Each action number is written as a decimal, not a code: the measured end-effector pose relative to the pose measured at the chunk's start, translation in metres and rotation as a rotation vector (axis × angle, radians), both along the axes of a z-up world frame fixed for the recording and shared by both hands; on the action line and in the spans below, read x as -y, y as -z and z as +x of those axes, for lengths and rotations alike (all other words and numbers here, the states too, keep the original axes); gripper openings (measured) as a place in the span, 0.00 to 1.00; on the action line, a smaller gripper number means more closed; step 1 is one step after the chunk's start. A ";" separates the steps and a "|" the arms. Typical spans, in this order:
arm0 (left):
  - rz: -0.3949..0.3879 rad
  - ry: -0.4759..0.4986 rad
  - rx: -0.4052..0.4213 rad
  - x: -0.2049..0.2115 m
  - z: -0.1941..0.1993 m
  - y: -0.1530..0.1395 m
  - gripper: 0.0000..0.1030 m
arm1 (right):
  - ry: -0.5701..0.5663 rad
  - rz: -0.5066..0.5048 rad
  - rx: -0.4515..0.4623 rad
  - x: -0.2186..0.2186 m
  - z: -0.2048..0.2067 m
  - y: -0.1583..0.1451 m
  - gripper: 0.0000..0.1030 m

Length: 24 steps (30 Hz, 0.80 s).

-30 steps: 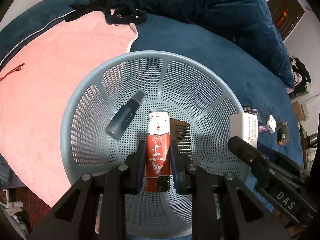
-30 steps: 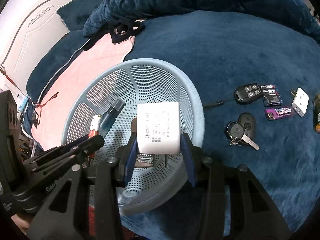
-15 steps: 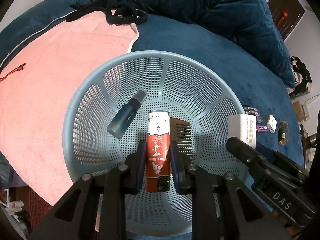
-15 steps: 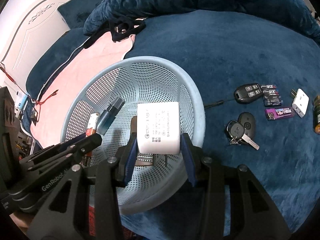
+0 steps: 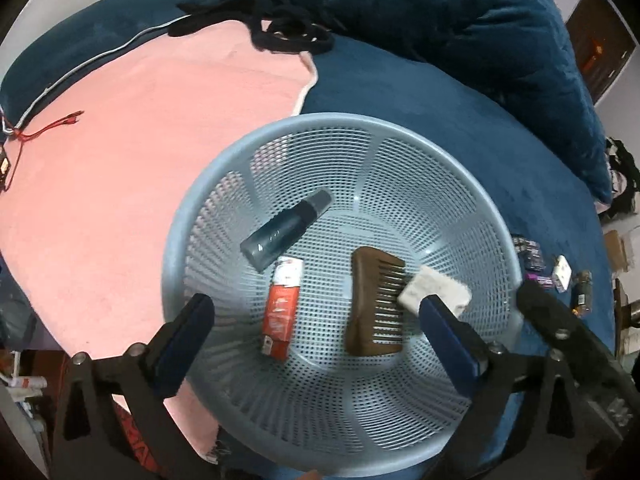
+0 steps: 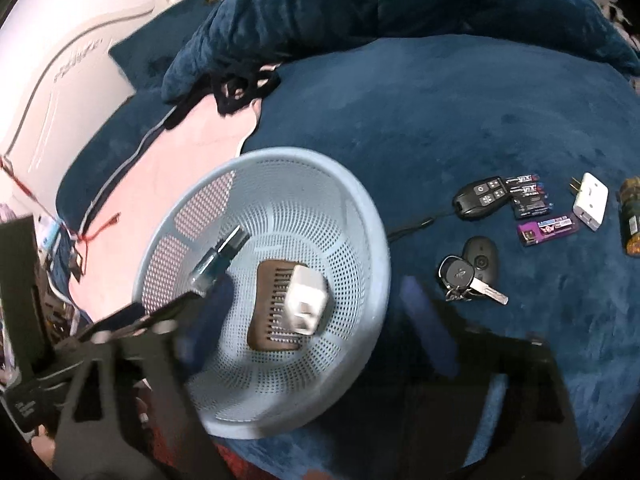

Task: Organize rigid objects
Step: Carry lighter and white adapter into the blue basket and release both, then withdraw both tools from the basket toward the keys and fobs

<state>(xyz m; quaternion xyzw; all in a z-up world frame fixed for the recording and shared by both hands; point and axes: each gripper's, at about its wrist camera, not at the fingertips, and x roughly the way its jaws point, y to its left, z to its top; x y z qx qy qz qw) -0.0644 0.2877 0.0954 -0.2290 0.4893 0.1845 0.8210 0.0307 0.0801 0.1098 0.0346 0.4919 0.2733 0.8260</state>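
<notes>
While both our grippers, left point(image 5: 316, 316) and right point(image 6: 316, 312), gape empty over basket point(image 5: 400, 132), we see white charger point(image 5: 436, 290) atop comb point(image 5: 374, 300), lighter point(image 5: 282, 308) beside; keys point(image 6: 470, 276) outside.

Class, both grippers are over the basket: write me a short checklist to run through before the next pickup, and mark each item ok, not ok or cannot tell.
1. Left gripper jaws open and empty: ok.
2. Right gripper jaws open and empty: ok, though blurred.
3. Red lighter lying in the blue basket: ok.
4. White charger in the basket, resting on the brown comb: ok.
5. All loose items collected: not ok; the car remote, keys and white plug lie on the bedspread.
6. Charger settled and stable: cannot tell.
</notes>
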 end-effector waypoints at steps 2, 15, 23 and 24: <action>0.005 -0.005 -0.006 -0.001 0.000 0.000 0.99 | 0.008 0.007 0.018 0.002 -0.001 -0.003 0.93; 0.015 0.006 -0.038 0.010 0.000 0.000 0.99 | 0.032 -0.021 -0.031 0.015 0.004 0.005 1.00; 0.025 0.011 -0.047 0.017 0.001 -0.001 0.99 | 0.016 -0.030 0.002 0.021 0.000 0.006 1.00; 0.027 0.012 -0.048 0.018 0.001 -0.001 0.99 | 0.017 -0.026 -0.002 0.023 0.000 0.006 1.00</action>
